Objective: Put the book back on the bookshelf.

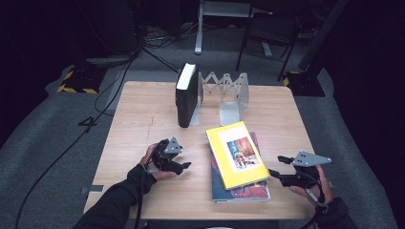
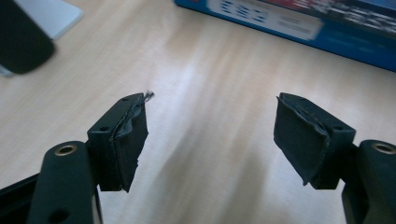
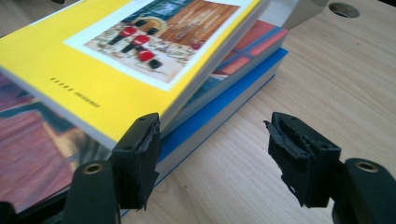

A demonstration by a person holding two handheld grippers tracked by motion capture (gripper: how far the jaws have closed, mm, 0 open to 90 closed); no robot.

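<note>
From the high view, we hold the left gripper [image 1: 184,165] just left of the yellow paperback book [image 1: 237,154], which lies askew atop a blue-edged book [image 1: 243,191] on the pale wooden worktop [image 1: 143,119]; the right gripper [image 1: 272,172] sits at the yellow book's right corner. A black hardback [image 1: 185,94] stands against the grey metal bookend rack [image 1: 229,95] beyond it.

In the left gripper view, our fingers [image 2: 126,140] are spread over bare worktop, nothing between them.

In the right gripper view, our fingers [image 3: 137,156] are spread, one beside the yellow book's overhanging corner. We judge a careless nudge could slide it off, or a bite could catch both books.
</note>
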